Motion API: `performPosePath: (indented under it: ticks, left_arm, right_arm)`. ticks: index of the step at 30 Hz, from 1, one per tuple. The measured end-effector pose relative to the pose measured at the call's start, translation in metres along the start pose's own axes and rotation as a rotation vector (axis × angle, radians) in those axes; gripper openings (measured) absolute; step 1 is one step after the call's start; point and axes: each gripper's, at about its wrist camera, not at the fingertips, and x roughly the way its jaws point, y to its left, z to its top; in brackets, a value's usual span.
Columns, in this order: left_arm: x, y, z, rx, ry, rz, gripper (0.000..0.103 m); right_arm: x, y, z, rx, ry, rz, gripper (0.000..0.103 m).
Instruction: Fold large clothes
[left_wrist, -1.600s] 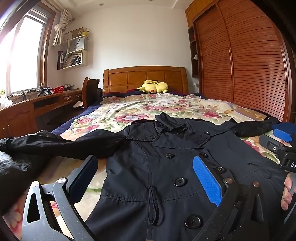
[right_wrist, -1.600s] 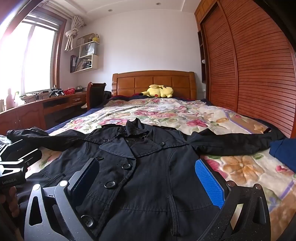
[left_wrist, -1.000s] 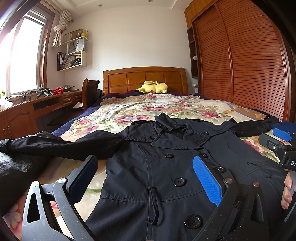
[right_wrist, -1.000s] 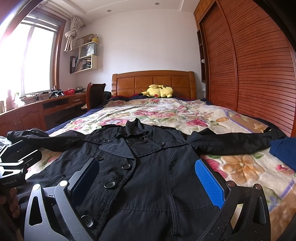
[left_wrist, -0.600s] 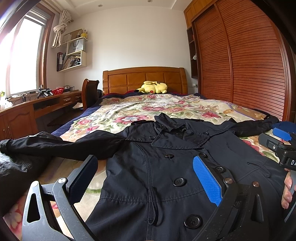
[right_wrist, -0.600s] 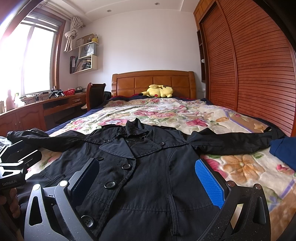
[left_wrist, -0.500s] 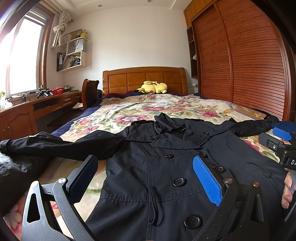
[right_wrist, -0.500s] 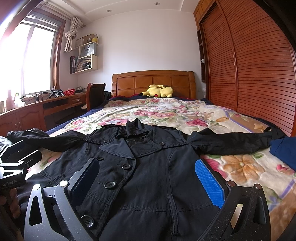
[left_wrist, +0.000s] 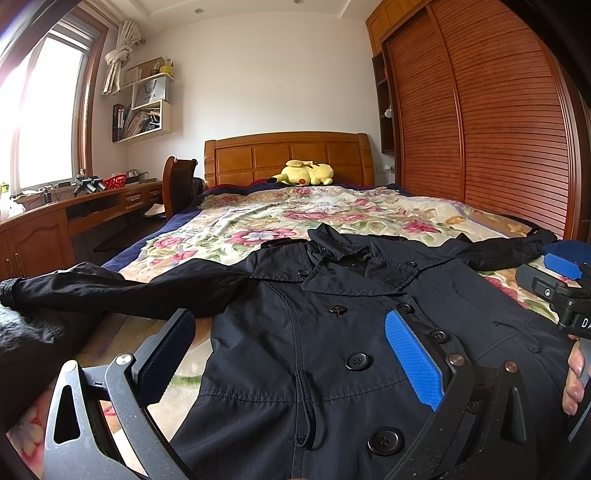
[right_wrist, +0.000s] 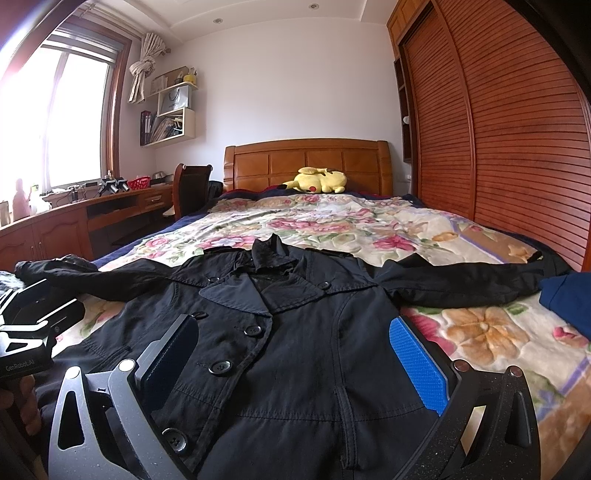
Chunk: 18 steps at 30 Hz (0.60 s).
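Note:
A black double-breasted coat (left_wrist: 332, 332) lies face up and buttoned on the floral bedspread (left_wrist: 332, 218), collar towards the headboard, both sleeves spread out sideways. It also shows in the right wrist view (right_wrist: 295, 332). My left gripper (left_wrist: 291, 354) is open and empty, hovering over the coat's lower left front. My right gripper (right_wrist: 295, 362) is open and empty, hovering over the coat's lower right front. The left sleeve (left_wrist: 110, 291) reaches the bed's left edge. The right sleeve (right_wrist: 472, 280) stretches towards the wardrobe.
A yellow plush toy (left_wrist: 306, 173) lies by the wooden headboard (left_wrist: 288, 155). A wooden desk (left_wrist: 55, 229) and chair (left_wrist: 179, 184) stand to the left. A louvred wardrobe (left_wrist: 498, 129) lines the right side. A dark blue garment (right_wrist: 569, 299) lies at the bed's right edge.

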Motion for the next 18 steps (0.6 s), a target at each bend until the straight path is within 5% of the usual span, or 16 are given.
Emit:
performPosePath:
  ticks: [18]
  left_arm:
    - [0.006,0.033,0.021,0.115,0.11,0.041,0.103]
  right_arm:
    - [-0.002,0.025,0.022,-0.012,0.053,0.106,0.103]
